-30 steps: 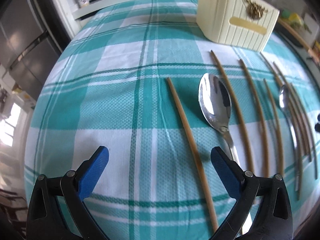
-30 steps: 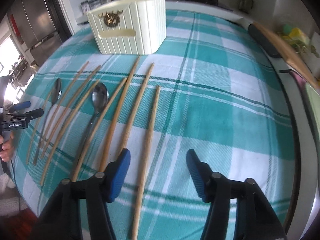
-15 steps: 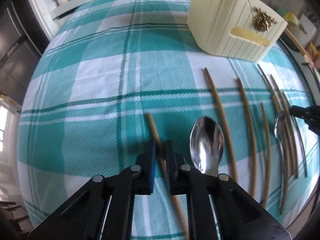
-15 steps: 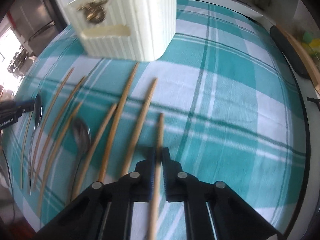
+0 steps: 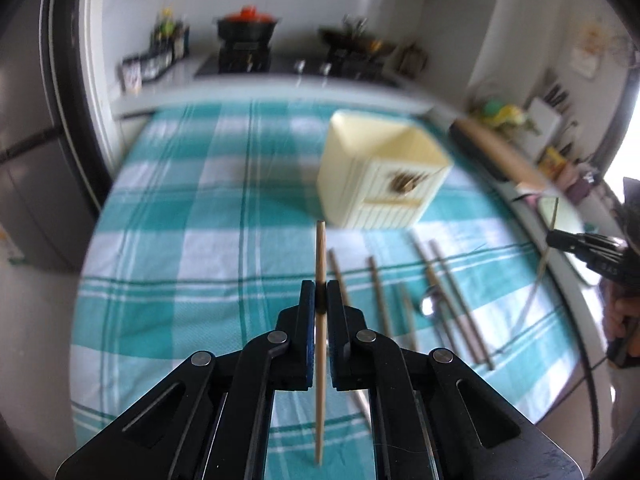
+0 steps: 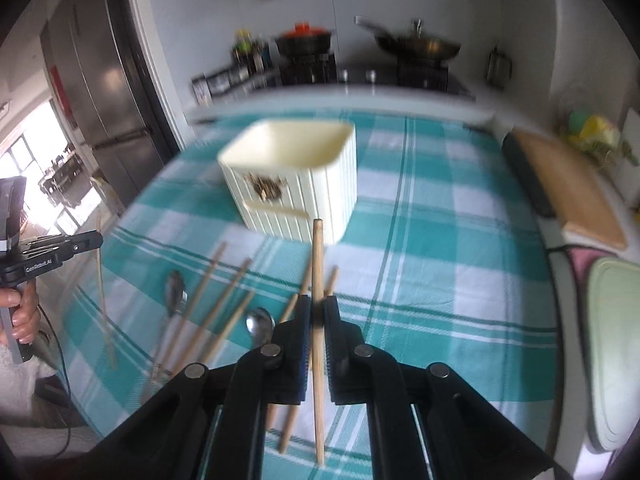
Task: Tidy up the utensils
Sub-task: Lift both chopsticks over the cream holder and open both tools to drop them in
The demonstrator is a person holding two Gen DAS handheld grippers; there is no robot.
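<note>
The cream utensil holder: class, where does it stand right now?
In both wrist views the cream utensil holder stands upright on the checked tablecloth, just beyond the row of chopsticks and spoons, with the kitchen counter behind it.

L tool (image 5: 321, 294) & R tool (image 6: 317, 307): both clamped tight, angled down.

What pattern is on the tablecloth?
Teal and white plaid tablecloth, clearest in the right wrist view.

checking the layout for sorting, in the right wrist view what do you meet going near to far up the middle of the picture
right tongs shut on a wooden chopstick → cream utensil holder on the teal checked tablecloth → white counter edge → stove with a pot and a wok
</note>
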